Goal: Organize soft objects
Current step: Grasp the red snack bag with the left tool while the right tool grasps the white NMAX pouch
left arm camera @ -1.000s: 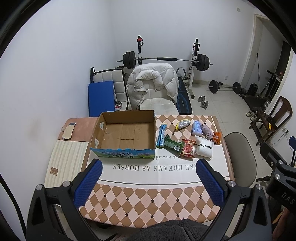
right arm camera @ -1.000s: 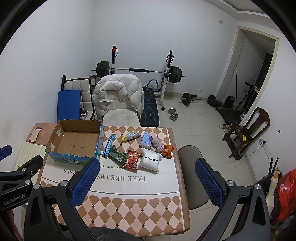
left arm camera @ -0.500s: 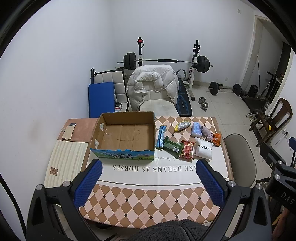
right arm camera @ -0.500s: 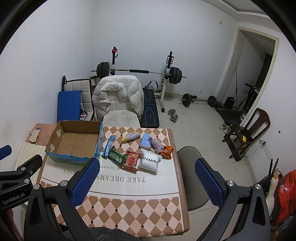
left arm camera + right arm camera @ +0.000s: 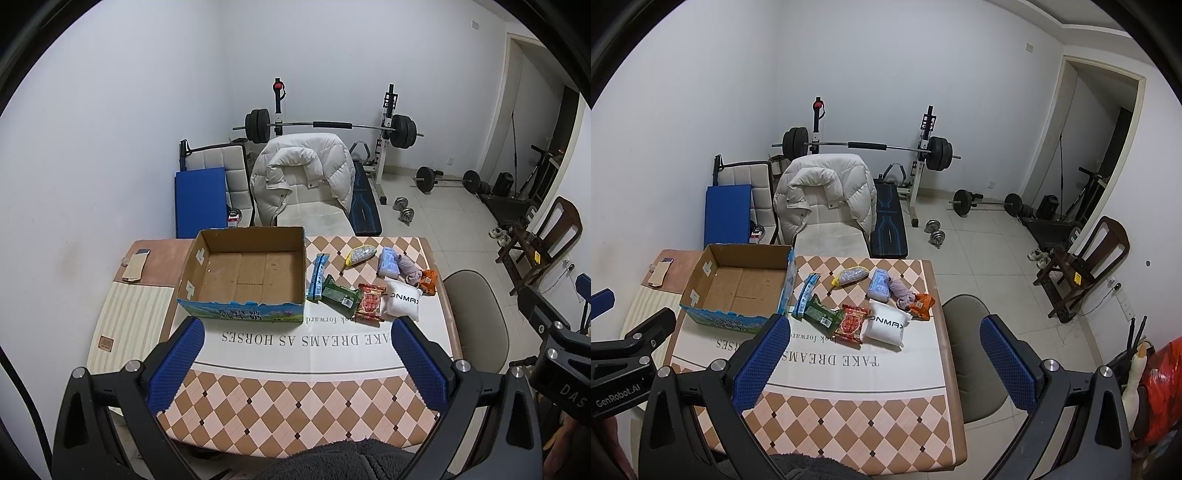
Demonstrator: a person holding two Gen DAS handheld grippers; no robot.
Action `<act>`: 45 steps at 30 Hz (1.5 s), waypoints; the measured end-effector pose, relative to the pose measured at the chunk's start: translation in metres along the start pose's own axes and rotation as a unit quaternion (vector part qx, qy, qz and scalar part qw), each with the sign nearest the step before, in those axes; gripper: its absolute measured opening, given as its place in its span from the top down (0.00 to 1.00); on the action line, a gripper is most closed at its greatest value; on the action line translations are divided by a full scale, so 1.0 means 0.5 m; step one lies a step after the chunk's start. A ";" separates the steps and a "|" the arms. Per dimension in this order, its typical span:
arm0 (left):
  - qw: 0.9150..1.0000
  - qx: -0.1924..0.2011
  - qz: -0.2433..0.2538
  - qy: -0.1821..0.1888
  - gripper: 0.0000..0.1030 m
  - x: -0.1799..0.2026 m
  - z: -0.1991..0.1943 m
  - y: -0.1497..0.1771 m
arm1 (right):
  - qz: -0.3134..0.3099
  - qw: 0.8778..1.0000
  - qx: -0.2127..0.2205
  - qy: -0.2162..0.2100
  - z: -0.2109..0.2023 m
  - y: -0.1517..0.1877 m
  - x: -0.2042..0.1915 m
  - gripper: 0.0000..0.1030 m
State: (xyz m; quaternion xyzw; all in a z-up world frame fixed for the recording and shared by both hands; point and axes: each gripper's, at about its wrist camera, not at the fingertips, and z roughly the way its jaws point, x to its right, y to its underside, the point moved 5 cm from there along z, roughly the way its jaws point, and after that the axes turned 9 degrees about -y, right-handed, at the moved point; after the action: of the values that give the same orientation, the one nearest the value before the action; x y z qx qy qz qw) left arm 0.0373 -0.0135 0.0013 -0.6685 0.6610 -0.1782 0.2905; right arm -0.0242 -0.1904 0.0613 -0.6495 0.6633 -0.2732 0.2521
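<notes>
Little has moved since before. Left view: left gripper (image 5: pixel 297 363) spread over the table's (image 5: pixel 295 398) near edge; box (image 5: pixel 243 275) far-left, packets (image 5: pixel 369 284) far-right. Right view: right gripper (image 5: pixel 886 363) spread, packets (image 5: pixel 866 306) far edge.

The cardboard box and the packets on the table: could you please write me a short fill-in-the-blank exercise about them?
1. The cardboard box holds ____ packets.
2. The white pillow pack lies directly to the right of the ____ snack packet.
3. Both the left gripper and the right gripper have their jaws ____.
4. A white puffer jacket hangs over the ____ behind the table.

Missing words: no; red; open; chair
</notes>
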 end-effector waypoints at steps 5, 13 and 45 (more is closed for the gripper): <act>1.000 0.000 -0.001 0.000 0.00 0.003 0.000 0.000 | 0.001 1.000 0.002 0.000 -0.001 0.003 0.000 0.00; 1.000 0.004 -0.001 -0.002 0.00 0.018 -0.006 0.006 | 0.001 1.000 0.003 -0.002 -0.004 0.005 0.004 0.00; 0.976 -0.207 0.039 0.055 0.03 0.217 0.490 -0.035 | 0.115 0.967 -0.219 -0.058 0.591 0.048 0.230 0.00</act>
State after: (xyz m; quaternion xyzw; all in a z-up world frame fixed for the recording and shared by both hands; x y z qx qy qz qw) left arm 0.2103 -0.0837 -0.1915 -0.6773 0.7239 -0.0627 0.1152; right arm 0.1589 -0.3153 -0.1668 -0.6234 0.7611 -0.0520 0.1715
